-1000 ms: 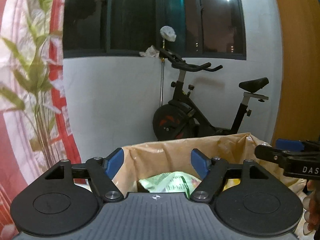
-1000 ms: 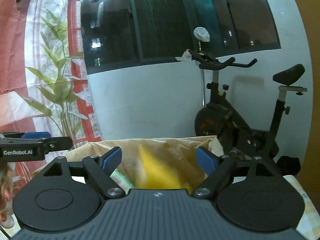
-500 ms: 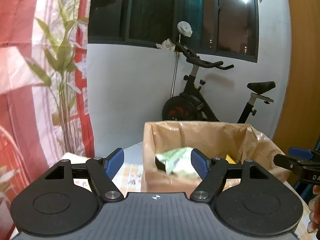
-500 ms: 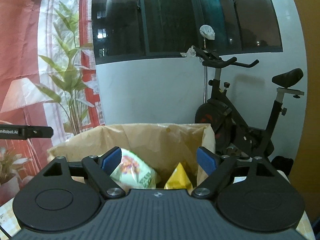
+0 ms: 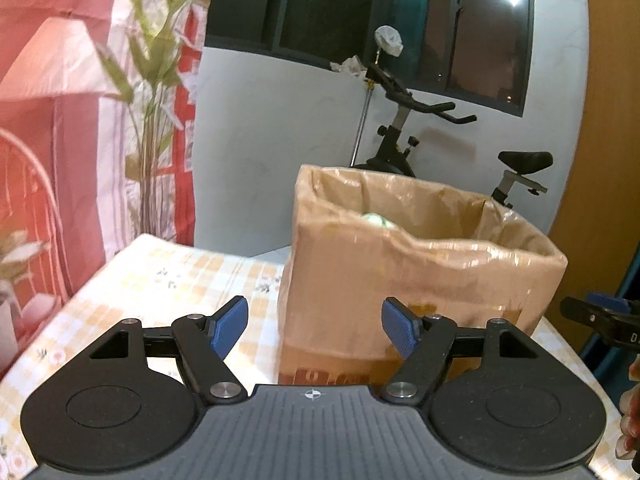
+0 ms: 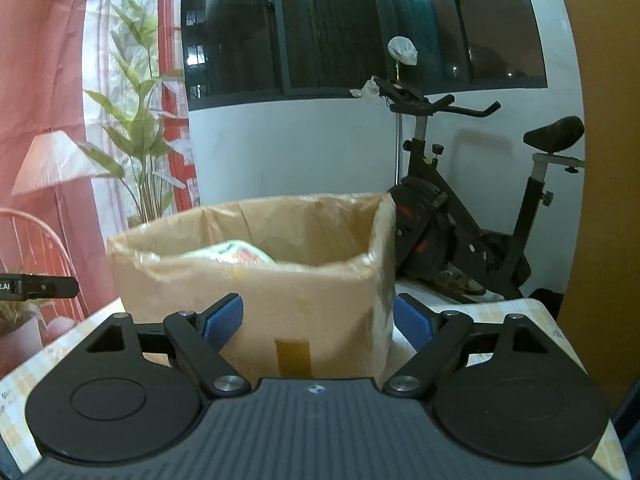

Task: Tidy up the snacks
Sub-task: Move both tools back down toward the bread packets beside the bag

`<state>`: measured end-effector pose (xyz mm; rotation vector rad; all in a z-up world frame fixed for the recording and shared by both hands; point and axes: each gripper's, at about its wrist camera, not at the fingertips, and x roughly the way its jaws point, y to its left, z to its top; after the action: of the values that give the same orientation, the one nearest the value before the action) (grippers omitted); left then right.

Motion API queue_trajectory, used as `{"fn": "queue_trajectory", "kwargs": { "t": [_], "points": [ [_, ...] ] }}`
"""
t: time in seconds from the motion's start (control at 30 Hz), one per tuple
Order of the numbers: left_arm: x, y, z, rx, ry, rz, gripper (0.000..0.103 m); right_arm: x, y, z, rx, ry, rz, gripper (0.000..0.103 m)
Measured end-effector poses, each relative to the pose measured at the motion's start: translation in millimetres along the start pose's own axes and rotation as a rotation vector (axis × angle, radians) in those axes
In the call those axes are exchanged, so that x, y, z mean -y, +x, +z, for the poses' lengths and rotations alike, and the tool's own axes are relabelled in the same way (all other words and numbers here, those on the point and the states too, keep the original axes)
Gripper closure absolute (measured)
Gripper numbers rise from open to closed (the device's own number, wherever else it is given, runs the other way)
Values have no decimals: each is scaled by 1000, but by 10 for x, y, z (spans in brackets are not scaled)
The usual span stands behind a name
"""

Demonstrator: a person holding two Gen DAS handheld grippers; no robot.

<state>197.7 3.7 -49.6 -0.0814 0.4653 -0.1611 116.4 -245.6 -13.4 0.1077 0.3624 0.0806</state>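
Both grippers are drawn back from the cardboard box (image 5: 420,276); the left gripper (image 5: 314,326) and right gripper (image 6: 318,322) are now held nearer, before its front wall, and the snack bag (image 6: 236,252) is barely seen over the rim.

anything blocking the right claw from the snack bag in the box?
Yes: the cardboard box's near wall stands between the open right claw and the green snack bag, which only peeks over the rim. Reach over the top.
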Motion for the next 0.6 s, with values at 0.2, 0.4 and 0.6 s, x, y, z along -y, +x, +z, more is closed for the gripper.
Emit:
{"fn": "queue_trajectory", "kwargs": {
  "t": [0.2,0.4,0.6],
  "points": [
    [-7,2,-253,-29,10,20,27,97,-48,-277,-49,-5,-7,18],
    [-47,46,-410,-50,30,32,27,230,-58,-532,-103,17,-37,18],
    [-69,71,-568,-59,25,50,27,383,-51,-711,-138,28,-85,18]
  ]
}}
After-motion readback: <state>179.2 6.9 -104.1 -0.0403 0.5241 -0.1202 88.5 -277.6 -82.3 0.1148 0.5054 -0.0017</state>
